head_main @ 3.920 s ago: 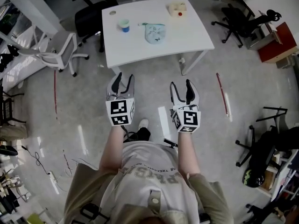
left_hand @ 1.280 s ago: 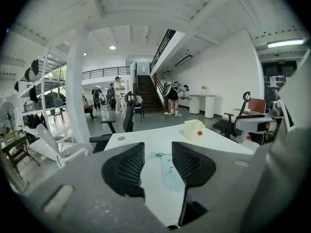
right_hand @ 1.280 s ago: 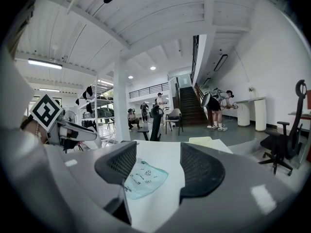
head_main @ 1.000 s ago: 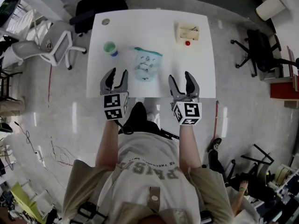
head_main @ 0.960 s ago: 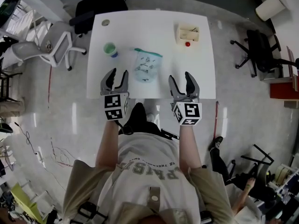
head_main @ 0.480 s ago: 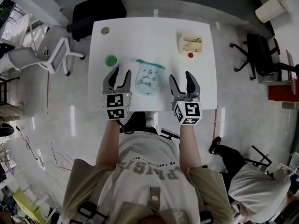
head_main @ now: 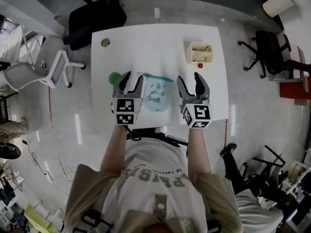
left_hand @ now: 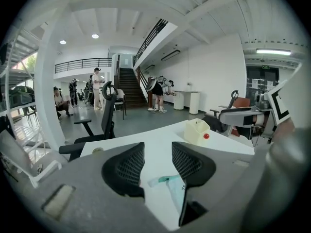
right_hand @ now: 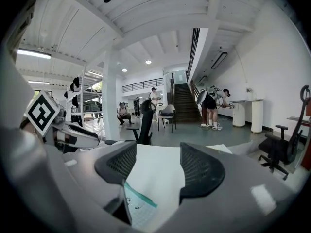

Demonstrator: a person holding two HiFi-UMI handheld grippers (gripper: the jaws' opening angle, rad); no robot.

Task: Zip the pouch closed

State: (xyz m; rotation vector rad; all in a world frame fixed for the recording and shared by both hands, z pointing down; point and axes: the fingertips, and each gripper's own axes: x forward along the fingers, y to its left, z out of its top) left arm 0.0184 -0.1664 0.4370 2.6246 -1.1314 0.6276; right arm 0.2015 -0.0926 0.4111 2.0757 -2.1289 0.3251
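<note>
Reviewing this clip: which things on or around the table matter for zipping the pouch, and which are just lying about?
For the job: the pouch lying on the table; the left gripper and right gripper, both open and empty, one on each side of it.

Just lying about: green cup, cream box, red ball, black chair.

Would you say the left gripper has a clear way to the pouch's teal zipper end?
Probably yes: the left gripper is open, the teal zipper end of the pouch shows between the jaws, and nothing lies in front. The green cup sits to the left.
</note>
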